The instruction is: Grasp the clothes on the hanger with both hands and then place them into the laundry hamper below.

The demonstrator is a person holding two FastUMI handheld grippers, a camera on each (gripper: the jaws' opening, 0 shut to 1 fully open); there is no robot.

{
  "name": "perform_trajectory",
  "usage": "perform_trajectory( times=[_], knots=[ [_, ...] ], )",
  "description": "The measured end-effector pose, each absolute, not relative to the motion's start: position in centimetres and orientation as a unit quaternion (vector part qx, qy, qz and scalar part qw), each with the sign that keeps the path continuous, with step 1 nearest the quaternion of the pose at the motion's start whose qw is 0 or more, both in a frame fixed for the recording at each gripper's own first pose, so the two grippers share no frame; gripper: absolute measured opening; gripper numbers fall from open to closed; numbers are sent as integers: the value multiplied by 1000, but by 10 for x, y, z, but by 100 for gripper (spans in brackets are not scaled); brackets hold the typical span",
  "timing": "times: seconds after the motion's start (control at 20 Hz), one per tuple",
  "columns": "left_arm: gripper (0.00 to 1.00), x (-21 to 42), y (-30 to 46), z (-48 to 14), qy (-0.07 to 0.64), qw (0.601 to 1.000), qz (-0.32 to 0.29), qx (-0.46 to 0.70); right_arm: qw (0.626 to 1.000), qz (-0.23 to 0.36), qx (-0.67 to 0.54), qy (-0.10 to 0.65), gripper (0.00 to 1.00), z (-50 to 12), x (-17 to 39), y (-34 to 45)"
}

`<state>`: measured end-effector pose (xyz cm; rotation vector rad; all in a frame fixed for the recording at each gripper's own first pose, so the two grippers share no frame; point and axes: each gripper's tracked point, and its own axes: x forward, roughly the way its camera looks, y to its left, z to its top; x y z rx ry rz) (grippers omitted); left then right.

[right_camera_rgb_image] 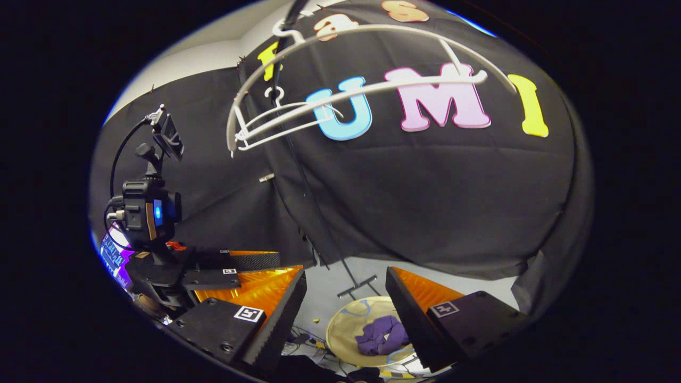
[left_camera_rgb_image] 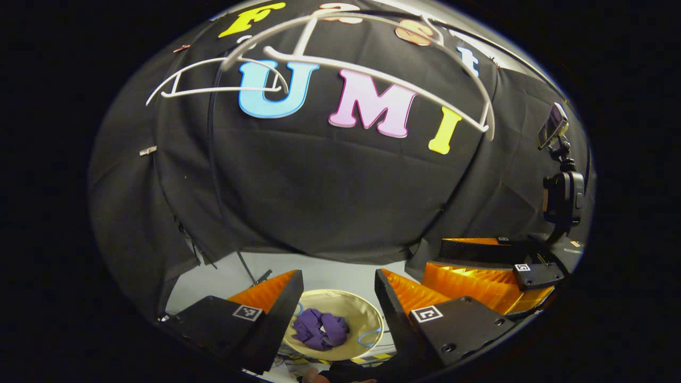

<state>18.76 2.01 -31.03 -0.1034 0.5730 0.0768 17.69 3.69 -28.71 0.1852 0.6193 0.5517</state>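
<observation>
Left claw (left_camera_rgb_image: 340, 314) stands with jaws apart, gripping nothing; right claw (right_camera_rgb_image: 346, 314) likewise — both raised above the floor. Purple garment (left_camera_rgb_image: 320, 330) lies crumpled inside the round laundry hamper (left_camera_rgb_image: 367, 314) below, near its middle. White hangers (left_camera_rgb_image: 340, 69) hang bare overhead. Judgement: the cloth is light, soft and limp — grip a bunched fold, not a flat edge.

A staged recording booth, not a home: black cloth (left_camera_rgb_image: 330, 191) hangs as the wall; bare white hangers (right_camera_rgb_image: 351, 90) hang before it; a round hamper (left_camera_rgb_image: 367, 319) with purple clothes (left_camera_rgb_image: 319, 330) sits on a grey floor (left_camera_rgb_image: 330, 274); cables trail beside it.
</observation>
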Motion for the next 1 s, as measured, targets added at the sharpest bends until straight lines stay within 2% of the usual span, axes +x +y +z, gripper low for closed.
perform_trajectory(
  times=[0.15,0.2,0.25,0.65,0.7,0.75,0.85,0.9,0.95,1.0],
  knots=[
    [86,175,20,-272,249,968,13,-34,927,251,85,265,97,-257,169,47],
    [86,169,22,-263,239,970,3,-31,932,246,86,252,100,-246,166,50],
    [86,163,24,-251,227,973,-4,-26,937,239,86,238,97,-237,162,52],
    [86,107,42,-163,131,991,-30,6,972,185,85,119,96,-149,120,62],
    [86,100,47,-154,118,993,-29,9,975,179,82,105,96,-142,114,65],
    [81,94,50,-144,105,994,-29,11,977,173,79,96,97,-134,107,66],
    [81,81,53,-127,82,996,-31,13,981,161,73,82,100,-124,94,68],
    [86,73,55,-118,67,997,-32,14,982,156,70,75,96,-122,89,71],
    [81,66,54,-108,54,998,-34,16,984,151,67,69,96,-117,83,72],
    [86,60,55,-102,44,998,-35,20,985,146,66,61,96,-111,77,72]
  ],
)
